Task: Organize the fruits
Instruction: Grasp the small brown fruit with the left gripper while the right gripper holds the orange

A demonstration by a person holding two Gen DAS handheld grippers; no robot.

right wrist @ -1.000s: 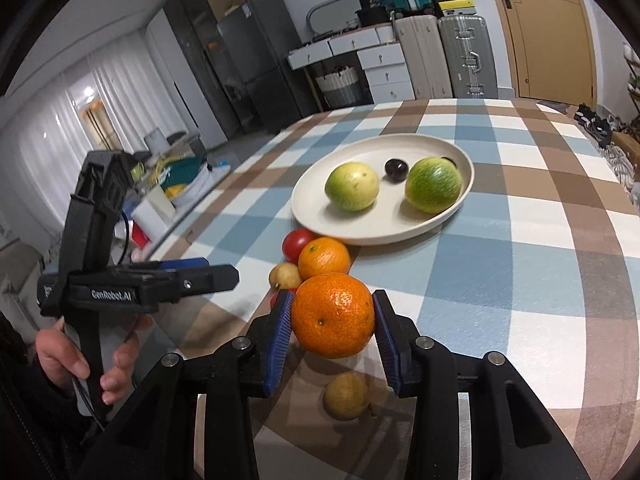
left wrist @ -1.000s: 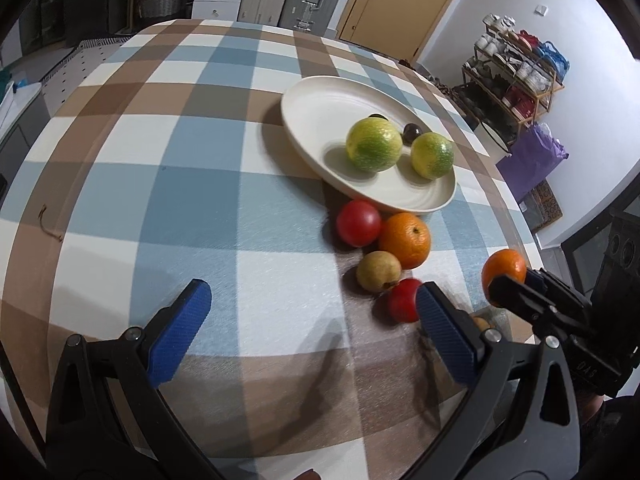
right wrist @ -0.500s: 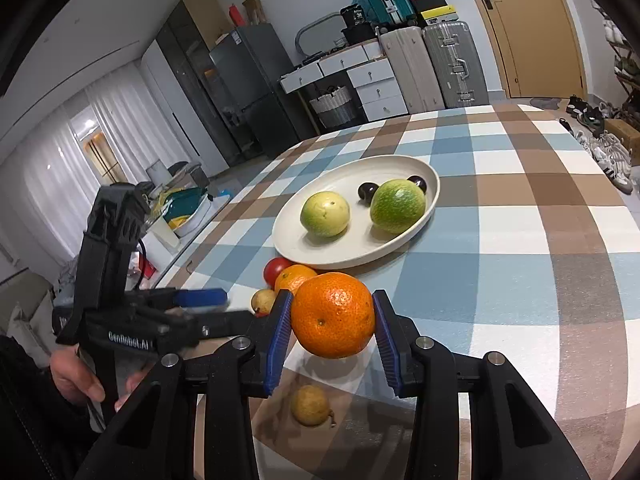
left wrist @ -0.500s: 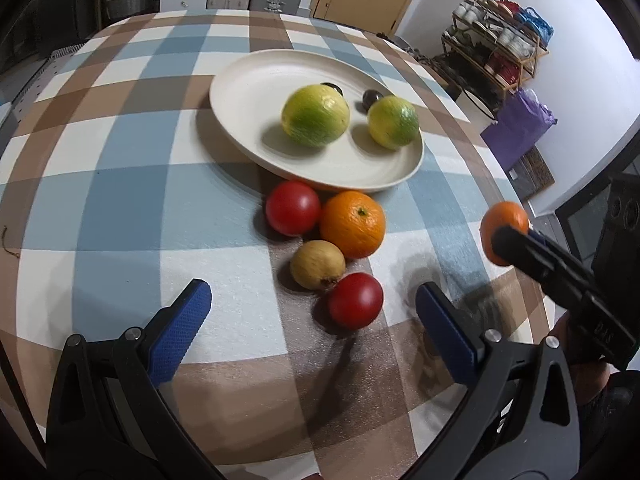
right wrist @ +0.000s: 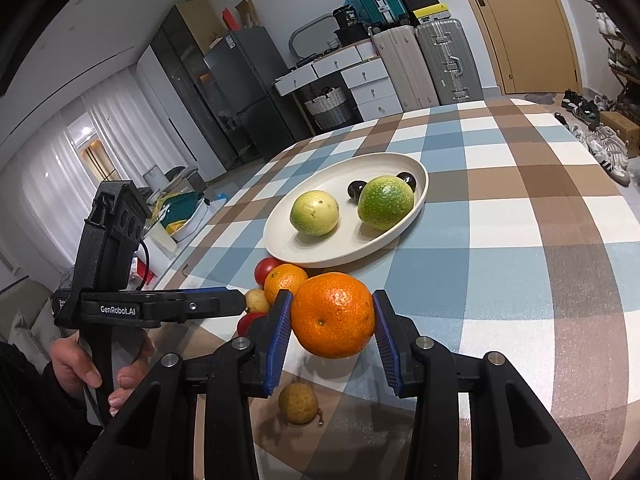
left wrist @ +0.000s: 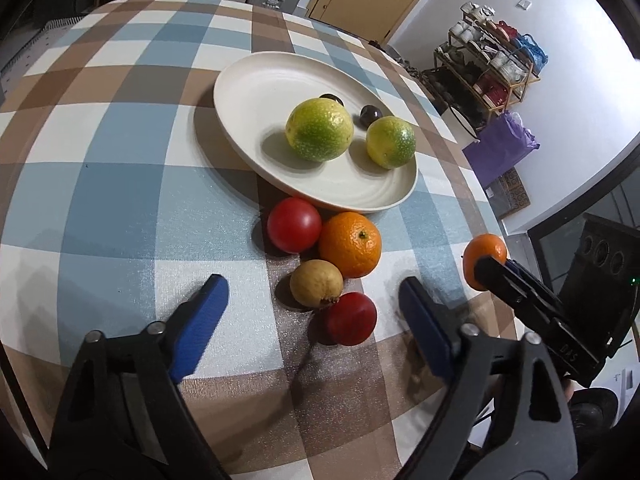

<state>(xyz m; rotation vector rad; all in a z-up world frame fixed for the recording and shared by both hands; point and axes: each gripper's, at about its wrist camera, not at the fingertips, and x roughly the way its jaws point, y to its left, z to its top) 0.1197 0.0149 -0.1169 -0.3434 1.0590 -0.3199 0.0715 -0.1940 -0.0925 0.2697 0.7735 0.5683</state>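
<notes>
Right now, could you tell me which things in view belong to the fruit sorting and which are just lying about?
Part of the job:
- plate holding two green fruits and two dark ones
- orange gripped by the right gripper
- orange, two red fruits and tan fruit before the closing left gripper, none clamped
- small tan fruit

Lying about:
- suitcases
- shoe rack
- purple bag

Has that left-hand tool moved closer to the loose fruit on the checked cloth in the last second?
Yes. The left gripper has advanced toward the cream plate, and its closing jaws now flank the red tomato.

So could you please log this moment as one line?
right gripper: holds orange | left gripper: closing, empty | plate: two green fruits
</notes>
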